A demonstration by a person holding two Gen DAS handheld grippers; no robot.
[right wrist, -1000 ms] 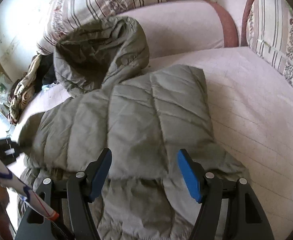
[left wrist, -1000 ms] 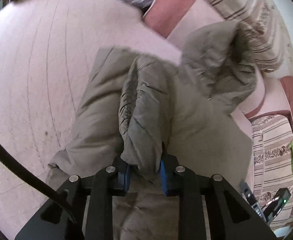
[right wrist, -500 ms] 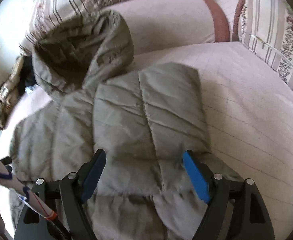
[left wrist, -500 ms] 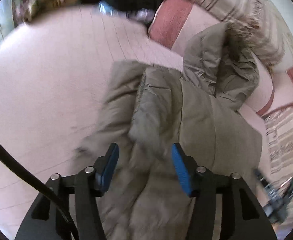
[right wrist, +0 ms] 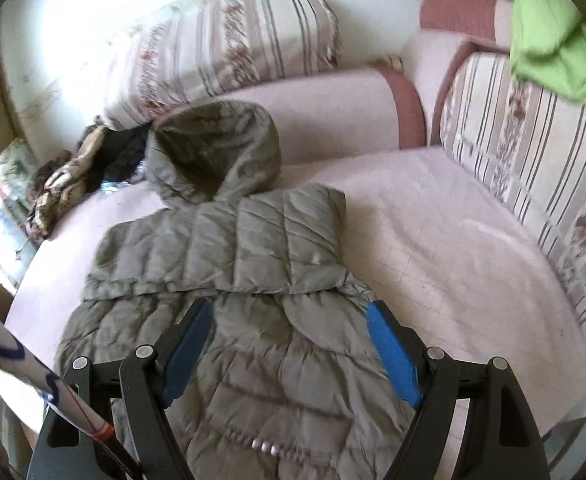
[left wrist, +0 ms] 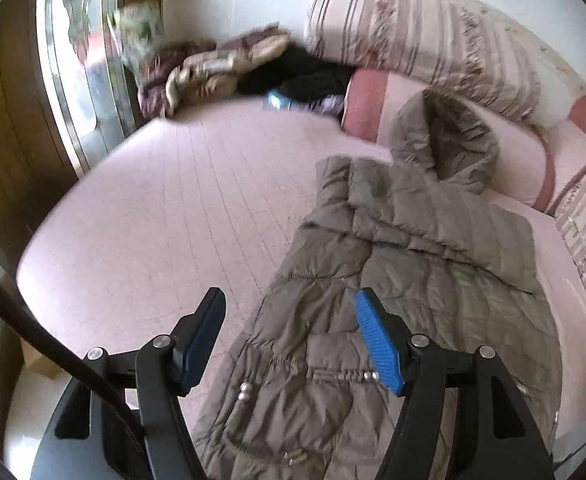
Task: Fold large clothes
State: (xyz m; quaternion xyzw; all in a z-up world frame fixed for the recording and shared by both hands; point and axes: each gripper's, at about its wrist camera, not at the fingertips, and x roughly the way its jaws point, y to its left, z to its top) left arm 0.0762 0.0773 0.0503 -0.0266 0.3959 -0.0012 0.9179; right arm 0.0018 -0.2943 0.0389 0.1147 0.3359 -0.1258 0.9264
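One big pink bed (left wrist: 181, 216) fills the space under and ahead of both grippers, and it is a soft, flat place, good for folding big clothes. On it lies the puffy grey-green jacket (right wrist: 229, 248), spread out flat so it can be folded. It sits right below and in front of the right gripper (right wrist: 289, 354), and below and off to the right side of the left gripper (left wrist: 289, 340). Both sleeves look tucked in over the body, so the jacket makes a neat long shape, and I think the next fold is to bring the bottom up toward the top. Its hood (right wrist: 213, 152) lies far ahead of the grippers, leaning on the pink bolster (right wrist: 333, 116), out of the way for now. Each gripper hangs just above the bottom part of the jacket and points forward along it. The left one has its two blue pads wide apart with nothing between them. The right one is spread wide too and holds nothing. Small silver snaps (right wrist: 265, 446) sit close below the right gripper.
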